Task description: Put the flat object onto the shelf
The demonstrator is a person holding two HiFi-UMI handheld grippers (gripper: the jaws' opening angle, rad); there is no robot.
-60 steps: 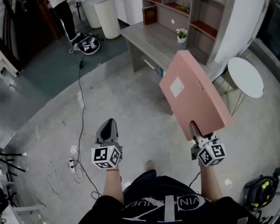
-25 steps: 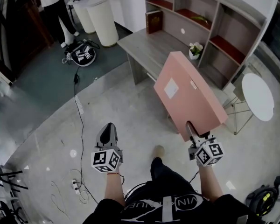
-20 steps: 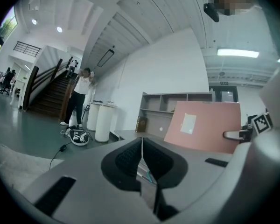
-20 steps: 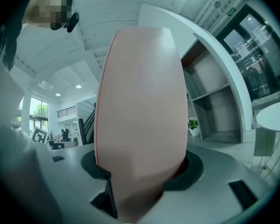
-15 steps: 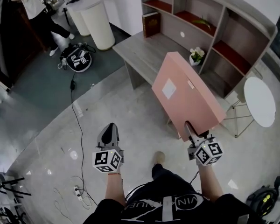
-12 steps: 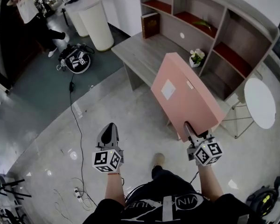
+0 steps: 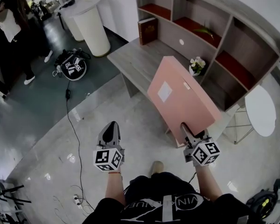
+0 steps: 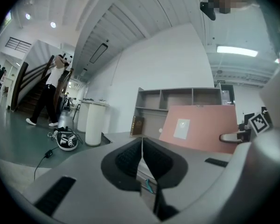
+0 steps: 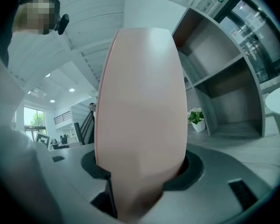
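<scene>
**Pink flat box pinched in my right hand-held gripper, not on the shelf**

My left hand-held gripper point(image 8: 141, 155) has its pads pressed together with nothing between them. Its view catches the flat pink box point(image 8: 200, 127) broadside, with a white label point(image 8: 182, 129) whose print is too small to read. The box covers the potted plant point(image 9: 196, 118) there. The right gripper view shows the plant, just right of the box.

My right hand-held gripper point(image 7: 191, 133) pinches the box's lower end. The box is held up tilted, in the air before the tabletop point(image 7: 135, 59) and shelf point(image 7: 210, 36). In the right gripper view the box's narrow edge fills the middle and hides the pads. The round white table point(image 7: 260, 110) is far right.
</scene>
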